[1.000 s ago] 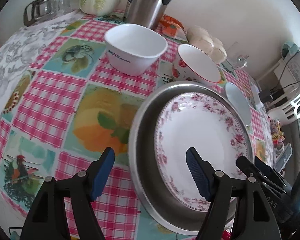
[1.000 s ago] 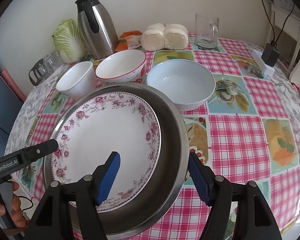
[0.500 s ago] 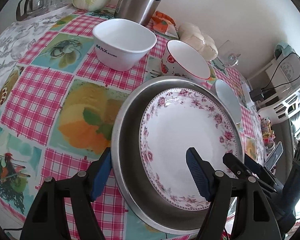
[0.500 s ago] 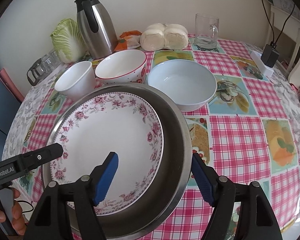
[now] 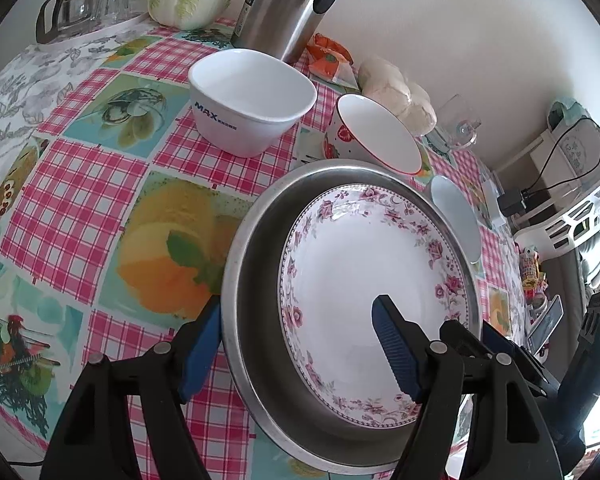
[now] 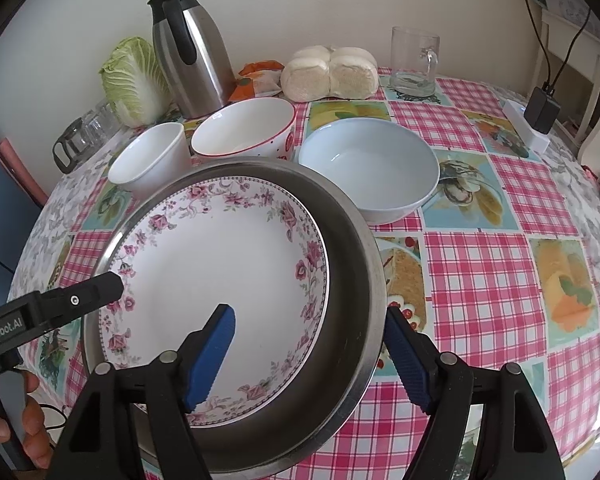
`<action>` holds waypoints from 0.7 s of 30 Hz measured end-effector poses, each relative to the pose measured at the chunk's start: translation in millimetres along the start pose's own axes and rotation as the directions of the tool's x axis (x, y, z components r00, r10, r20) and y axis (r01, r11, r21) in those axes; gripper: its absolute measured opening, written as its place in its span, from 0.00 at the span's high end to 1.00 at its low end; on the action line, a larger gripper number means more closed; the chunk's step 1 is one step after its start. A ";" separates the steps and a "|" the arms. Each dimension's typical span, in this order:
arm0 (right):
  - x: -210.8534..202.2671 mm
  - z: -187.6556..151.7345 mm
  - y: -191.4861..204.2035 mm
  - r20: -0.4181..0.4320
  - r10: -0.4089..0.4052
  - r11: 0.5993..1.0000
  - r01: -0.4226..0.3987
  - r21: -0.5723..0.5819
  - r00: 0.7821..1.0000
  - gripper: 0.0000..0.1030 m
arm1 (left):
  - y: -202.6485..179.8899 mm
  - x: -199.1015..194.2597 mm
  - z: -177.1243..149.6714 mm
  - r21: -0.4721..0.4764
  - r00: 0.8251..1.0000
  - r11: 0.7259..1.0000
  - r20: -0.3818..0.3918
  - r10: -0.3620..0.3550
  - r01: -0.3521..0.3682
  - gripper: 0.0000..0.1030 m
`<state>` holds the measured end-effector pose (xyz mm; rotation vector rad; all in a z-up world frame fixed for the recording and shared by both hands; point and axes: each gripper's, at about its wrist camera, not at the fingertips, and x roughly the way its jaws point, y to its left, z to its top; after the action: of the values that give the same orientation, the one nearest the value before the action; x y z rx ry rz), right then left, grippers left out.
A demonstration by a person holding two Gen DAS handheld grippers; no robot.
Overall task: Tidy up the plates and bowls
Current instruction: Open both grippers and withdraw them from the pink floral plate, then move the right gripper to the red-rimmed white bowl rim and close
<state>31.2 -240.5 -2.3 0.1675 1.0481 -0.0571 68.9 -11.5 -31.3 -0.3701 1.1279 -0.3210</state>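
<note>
Floral plate (image 6: 216,276) in steel pan (image 6: 352,288); 2 gaping grippers, left gripper (image 5: 300,344), right gripper (image 6: 312,354), astride rim

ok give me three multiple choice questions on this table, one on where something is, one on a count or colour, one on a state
1. Where does the floral plate lie?
A. inside the steel pan
B. beside the glass mug
C. on top of the cabbage

2. How many bowls stand behind the pan?
A. one
B. three
C. five

3. How do the right gripper jaws stand?
A. shut on the thermos
C. shut flat on the tablecloth
B. open, straddling the pan's rim

Answers:
1 A: the pan's grey wall rings the plate all round.
2 B: the square white bowl, the red-rimmed bowl and the pale blue bowl stand in a row.
3 B: one blue pad is over the plate, the other outside the rim, with a gap on each side; the left gripper straddles the opposite rim likewise.
</note>
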 end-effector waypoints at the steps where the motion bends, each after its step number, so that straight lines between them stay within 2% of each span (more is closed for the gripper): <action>1: -0.3 0.2 -1.3 0.001 0.009 1.000 -0.009 0.008 1.000 0.24 | -0.4 -0.7 0.2 0.002 1.000 1.000 0.007 0.005 -0.005 0.27; 11: -14.1 10.1 -1.3 0.087 -0.020 1.000 0.020 0.002 0.996 0.23 | -0.4 -14.0 7.2 -0.005 0.994 0.998 0.085 0.063 -0.062 0.26; 15: -13.2 18.5 -6.0 0.088 -0.019 0.999 0.016 0.034 0.996 0.23 | 1.8 -13.5 14.4 -0.042 0.993 0.997 0.090 0.075 -0.071 0.26; 17: -12.6 24.2 -8.5 0.087 -0.016 0.999 0.012 0.051 0.996 0.23 | 1.4 -11.6 20.3 -0.050 0.993 0.996 0.087 0.077 -0.072 0.21; 21: -9.8 39.6 -12.2 0.079 0.008 0.997 -0.013 0.073 0.997 0.23 | -1.3 -7.5 39.2 -0.057 0.994 0.996 0.079 0.075 -0.071 0.21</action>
<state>58.8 -259.3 24.1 0.2358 0.9667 -0.0921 101.8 -4.6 -9.8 -0.3854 1.0694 -0.2095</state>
